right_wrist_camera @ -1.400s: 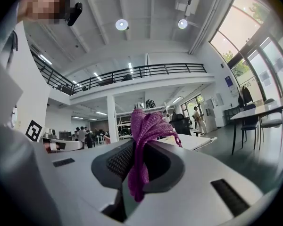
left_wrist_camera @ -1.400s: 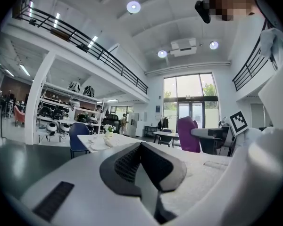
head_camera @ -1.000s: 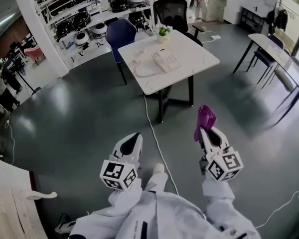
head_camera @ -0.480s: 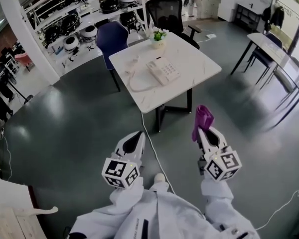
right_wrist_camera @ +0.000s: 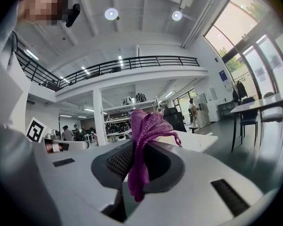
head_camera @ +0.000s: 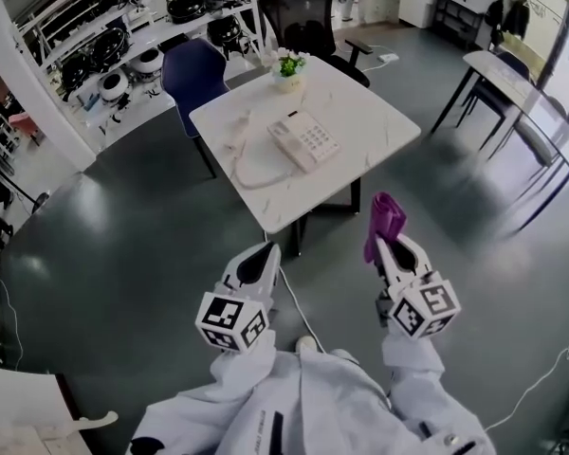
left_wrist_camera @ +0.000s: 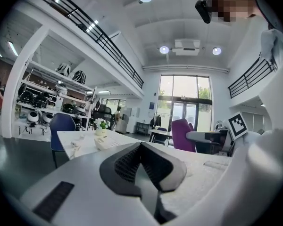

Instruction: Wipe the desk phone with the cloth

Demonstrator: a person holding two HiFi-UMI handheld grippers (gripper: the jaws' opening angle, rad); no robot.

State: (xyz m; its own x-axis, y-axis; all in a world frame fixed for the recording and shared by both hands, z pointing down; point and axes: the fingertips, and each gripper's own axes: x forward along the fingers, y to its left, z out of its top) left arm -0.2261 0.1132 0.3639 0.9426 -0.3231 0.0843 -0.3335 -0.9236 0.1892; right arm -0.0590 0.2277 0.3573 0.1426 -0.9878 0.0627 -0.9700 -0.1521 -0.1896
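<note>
A white desk phone with a coiled cord lies on the white marble table ahead of me, and shows small in the left gripper view as the phone. My right gripper is shut on a purple cloth, which sticks up from the jaws; the right gripper view shows the cloth pinched between them. My left gripper hangs shut and empty above the floor, level with the right one. Both are short of the table's near edge.
A potted plant stands at the table's far side, with a blue chair and a black office chair behind. A white cable runs across the grey floor. Another table is at the right; shelves at the far left.
The table and phone have come nearer and lower in the head view as I walk toward them. Both grippers keep their pose, the cloth still held.
</note>
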